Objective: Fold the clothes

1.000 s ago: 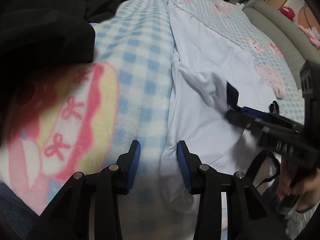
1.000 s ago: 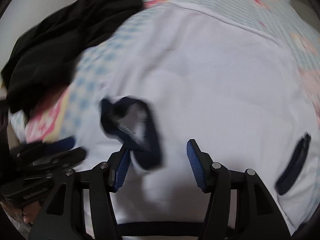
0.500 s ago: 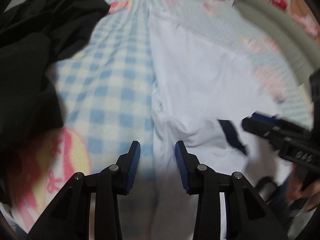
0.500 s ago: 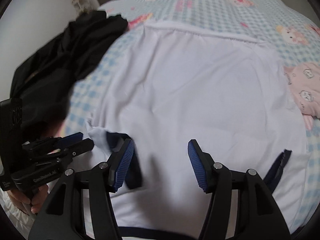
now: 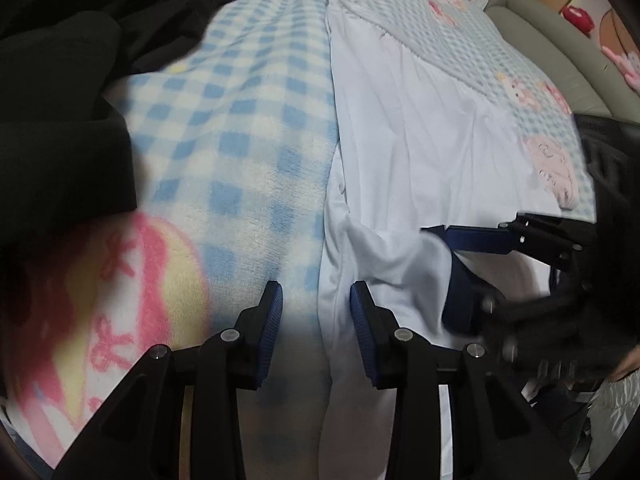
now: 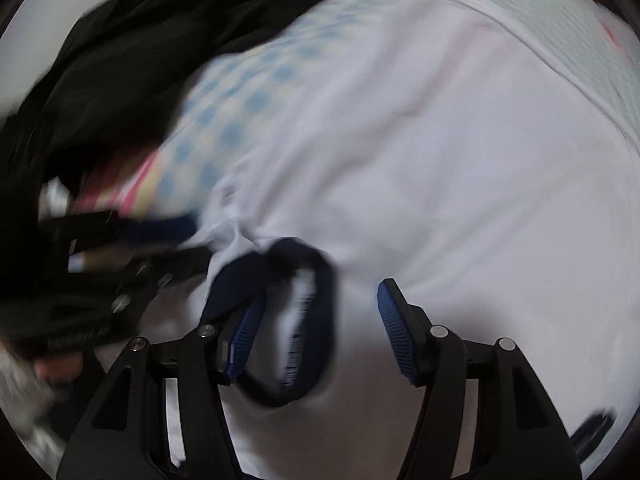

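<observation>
The white shirt [image 5: 420, 152] lies spread flat on the blue-checked blanket [image 5: 248, 128], its near left edge bunched into a loose fold with a dark navy sleeve cuff [image 6: 296, 320] at the end of it. A heap of black clothes [image 5: 72, 80] sits on the blanket off to the left, apart from the shirt.

The left gripper [image 5: 316, 320] hangs over the shirt's left edge with its jaws parted a moderate way — one blue pad is over the blanket, the other over white cloth, and nothing is pinched between them.

The right gripper [image 6: 320, 328] is spread wider. The navy cuff loops around its left finger [image 6: 246, 332], draped against the pad, but the jaws are not closed on it; the right finger stands clear over plain white cloth. This view is blurred, so whether the cuff truly rests on the finger or lies just behind it cannot be told for sure.

In the left wrist view the right gripper [image 5: 472, 240] sits beside the bunched fold.
</observation>
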The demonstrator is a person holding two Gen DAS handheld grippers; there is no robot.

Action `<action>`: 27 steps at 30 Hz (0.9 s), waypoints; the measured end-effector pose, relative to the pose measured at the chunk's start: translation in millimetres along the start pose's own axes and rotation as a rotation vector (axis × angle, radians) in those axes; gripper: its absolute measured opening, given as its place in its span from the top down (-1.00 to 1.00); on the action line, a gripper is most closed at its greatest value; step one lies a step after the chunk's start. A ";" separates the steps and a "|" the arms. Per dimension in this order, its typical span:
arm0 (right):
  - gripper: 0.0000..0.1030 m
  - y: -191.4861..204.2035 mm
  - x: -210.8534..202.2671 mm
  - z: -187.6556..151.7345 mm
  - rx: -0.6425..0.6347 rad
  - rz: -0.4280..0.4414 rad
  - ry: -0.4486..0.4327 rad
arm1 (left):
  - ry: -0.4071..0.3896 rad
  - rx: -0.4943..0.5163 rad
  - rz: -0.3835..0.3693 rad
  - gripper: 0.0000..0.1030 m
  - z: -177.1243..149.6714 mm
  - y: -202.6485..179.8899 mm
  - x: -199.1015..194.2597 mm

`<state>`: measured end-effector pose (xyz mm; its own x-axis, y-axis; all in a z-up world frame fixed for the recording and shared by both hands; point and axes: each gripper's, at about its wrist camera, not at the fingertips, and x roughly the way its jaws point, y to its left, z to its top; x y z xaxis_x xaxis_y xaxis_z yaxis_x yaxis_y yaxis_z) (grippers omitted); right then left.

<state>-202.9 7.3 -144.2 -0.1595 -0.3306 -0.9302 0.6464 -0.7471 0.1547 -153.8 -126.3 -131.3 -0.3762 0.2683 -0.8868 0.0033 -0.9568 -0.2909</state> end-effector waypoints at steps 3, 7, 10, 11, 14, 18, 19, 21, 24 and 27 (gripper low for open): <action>-0.14 -3.7 2.6 5.1 0.039 -0.003 -0.031 | 0.004 -0.007 0.007 0.29 0.2 0.4 0.2; -0.07 -37.1 -5.4 7.3 0.256 0.015 -0.132 | 0.000 0.008 0.016 0.29 -3.4 -1.5 0.6; -0.08 -52.9 -20.8 1.4 0.339 -0.067 -0.205 | -0.003 0.016 0.021 0.29 -4.8 -3.3 1.4; -0.09 -58.2 -27.3 -1.4 0.363 -0.105 -0.228 | -0.003 0.017 0.020 0.29 -4.7 -3.8 1.5; -0.09 -66.7 -43.5 -11.5 0.413 -0.057 -0.258 | -0.033 0.001 -0.005 0.28 -3.7 -1.7 -7.1; -0.11 -40.5 -55.8 -18.4 0.343 0.017 -0.262 | -0.127 -0.012 -0.022 0.27 -1.4 -3.6 -27.6; -0.12 -28.9 -53.2 -18.0 0.321 0.037 -0.263 | -0.143 -0.016 -0.023 0.27 -1.4 -3.9 -30.8; -0.14 -21.6 -41.7 -16.4 0.315 0.021 -0.234 | -0.156 -0.032 -0.041 0.27 0.3 -2.1 -33.5; -0.14 -14.6 -23.0 -13.9 0.315 -0.018 -0.184 | -0.149 -0.038 -0.066 0.27 7.4 -0.3 -30.0; -0.10 -30.4 -9.1 -19.7 0.379 -0.074 -0.130 | -0.100 -0.013 0.004 0.27 20.1 -5.6 -13.6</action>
<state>-206.3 44.4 -147.0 -0.3040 -0.3196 -0.8975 0.3130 -0.9233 0.2228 -167.3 -126.8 -110.3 -0.4670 0.2515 -0.8478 0.0165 -0.9561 -0.2927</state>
